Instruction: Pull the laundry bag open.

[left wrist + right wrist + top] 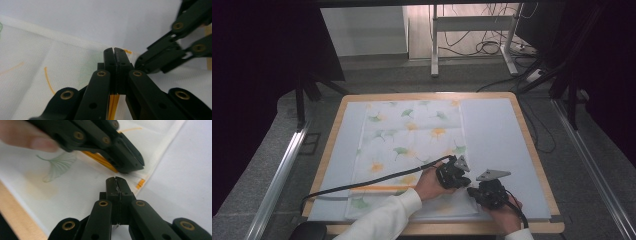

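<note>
We see a white cloth [409, 150] with green leaves and yellow flowers printed on it. It lies flat on a pale sheet [497, 140] that covers the wooden surface [532, 150]. The cloth reaches from near the far edge of the surface down to the near edge, a bit left of the middle.

Both hands work at the near right corner of the cloth, close to the near edge of the surface. The left tongs [455, 172] sit just beside the right tongs [473, 191], almost touching. A black cable [362, 184] runs from the left tongs across the cloth to the left edge.

In the left gripper view, the left tongs [114, 53] are closed tight at the cloth's edge [75, 41], and orange stripes of the cloth show between the arms lower down. It looks like they pinch the cloth there.

In the right gripper view, the right tongs [116, 182] are closed too, with a thin bit of cloth [75, 192] squeezed between the tips, right by the corner with the small orange mark [140, 183].
</note>
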`<state>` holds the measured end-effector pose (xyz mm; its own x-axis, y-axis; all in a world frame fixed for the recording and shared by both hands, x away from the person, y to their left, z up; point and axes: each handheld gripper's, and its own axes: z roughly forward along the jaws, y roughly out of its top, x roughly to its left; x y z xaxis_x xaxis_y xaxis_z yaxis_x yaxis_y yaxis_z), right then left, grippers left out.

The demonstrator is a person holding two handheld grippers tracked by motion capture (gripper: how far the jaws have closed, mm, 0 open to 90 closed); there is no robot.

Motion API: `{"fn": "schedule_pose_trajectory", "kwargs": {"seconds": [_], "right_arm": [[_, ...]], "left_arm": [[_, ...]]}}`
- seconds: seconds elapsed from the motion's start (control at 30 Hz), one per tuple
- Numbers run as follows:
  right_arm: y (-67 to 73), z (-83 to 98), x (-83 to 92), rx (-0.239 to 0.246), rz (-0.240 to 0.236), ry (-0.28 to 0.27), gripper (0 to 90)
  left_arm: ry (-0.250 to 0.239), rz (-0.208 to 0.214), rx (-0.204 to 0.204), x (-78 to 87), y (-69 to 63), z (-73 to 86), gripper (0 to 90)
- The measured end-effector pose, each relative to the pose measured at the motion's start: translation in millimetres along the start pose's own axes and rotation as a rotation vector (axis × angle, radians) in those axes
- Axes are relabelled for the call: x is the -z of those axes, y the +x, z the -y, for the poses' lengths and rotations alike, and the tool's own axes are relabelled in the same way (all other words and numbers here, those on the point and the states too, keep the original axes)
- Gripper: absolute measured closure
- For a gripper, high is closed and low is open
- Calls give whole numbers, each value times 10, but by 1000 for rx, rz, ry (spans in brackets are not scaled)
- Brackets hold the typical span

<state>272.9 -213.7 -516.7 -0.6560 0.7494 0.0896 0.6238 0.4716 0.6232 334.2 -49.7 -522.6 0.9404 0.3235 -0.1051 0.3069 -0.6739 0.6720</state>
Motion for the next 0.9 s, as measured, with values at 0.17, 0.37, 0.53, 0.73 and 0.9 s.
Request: {"fn": "schedule_pose_trajectory", "kwargs": {"seconds": [0.17, 0.37, 0.53, 0.73, 0.9], "right_arm": [[-35, 3, -12, -44, -13, 1, 897], [-64, 12, -12, -72, -32, -1, 898], [-89, 19, -14, -100, -45, -6, 899], [-114, 27, -15, -114, -62, -10, 899], [-120, 28, -15, -120, -67, -10, 899]], "left_arm": [[6, -12, -17, 11, -4, 4, 900], [14, -27, -27, 29, -16, 12, 900], [17, -38, -31, 40, -24, 20, 900], [18, -33, -13, 85, 14, 74, 900], [22, -44, -23, 116, 3, 101, 900]]}}
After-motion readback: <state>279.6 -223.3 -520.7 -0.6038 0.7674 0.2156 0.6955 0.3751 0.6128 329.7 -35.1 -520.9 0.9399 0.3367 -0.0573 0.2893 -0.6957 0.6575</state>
